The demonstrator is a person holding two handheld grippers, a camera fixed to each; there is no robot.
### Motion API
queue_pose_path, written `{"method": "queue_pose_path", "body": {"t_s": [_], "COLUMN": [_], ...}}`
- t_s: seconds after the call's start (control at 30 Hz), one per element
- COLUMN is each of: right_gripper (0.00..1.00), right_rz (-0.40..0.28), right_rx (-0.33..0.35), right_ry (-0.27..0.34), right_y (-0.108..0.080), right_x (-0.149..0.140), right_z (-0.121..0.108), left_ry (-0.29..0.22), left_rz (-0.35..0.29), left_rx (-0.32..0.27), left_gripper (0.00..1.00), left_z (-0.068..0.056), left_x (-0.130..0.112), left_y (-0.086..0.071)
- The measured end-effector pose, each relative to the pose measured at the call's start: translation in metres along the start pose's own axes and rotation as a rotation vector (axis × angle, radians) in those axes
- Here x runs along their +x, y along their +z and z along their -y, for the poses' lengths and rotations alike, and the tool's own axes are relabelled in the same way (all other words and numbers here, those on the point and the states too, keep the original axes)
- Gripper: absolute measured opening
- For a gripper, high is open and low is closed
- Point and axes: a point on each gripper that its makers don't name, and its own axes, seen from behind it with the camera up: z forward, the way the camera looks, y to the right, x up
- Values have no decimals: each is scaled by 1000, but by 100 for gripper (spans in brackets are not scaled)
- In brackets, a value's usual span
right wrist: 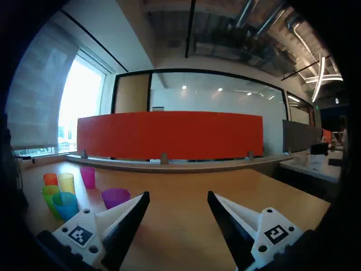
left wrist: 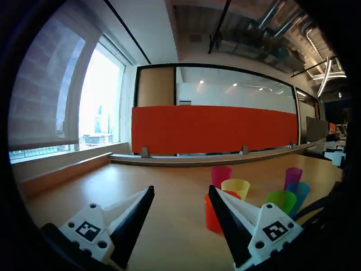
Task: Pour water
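Wooden desk (left wrist: 176, 239) in an office, backed by a long red divider panel (left wrist: 212, 128). Before that panel, clustered upright: orange plastic cup (left wrist: 210, 217), yellow cup (left wrist: 235, 186), pink cup (left wrist: 220, 175), purple cup (left wrist: 293, 175), blue cup (left wrist: 301, 190), green cup (left wrist: 280, 199). Facing the panel, left gripper (left wrist: 180, 189), jaws wide apart, empty, the orange one just behind one finger. Right gripper (right wrist: 178, 194), also facing the panel, jaws spread too, holding nothing.

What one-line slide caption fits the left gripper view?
Open left gripper held low over a wooden desk, six coloured cups ahead, orange partition behind.
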Motion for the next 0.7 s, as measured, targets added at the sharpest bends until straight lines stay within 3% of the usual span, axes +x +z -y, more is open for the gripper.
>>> {"method": "queue_pose_path", "body": {"t_s": [0.27,0.7], "right_gripper": [99,99], "right_rz": [-12,0], "right_rx": [18,37], "right_ry": [-13,-59], "right_y": [4,9], "right_x": [16,68], "right_z": [7,9], "left_ry": [-22,0], "left_rz": [-3,21], "left_rx": [-8,-28], "left_gripper": [89,89], "left_z": [1,5], "left_x": [14,56], "left_y": [-2,8]}}
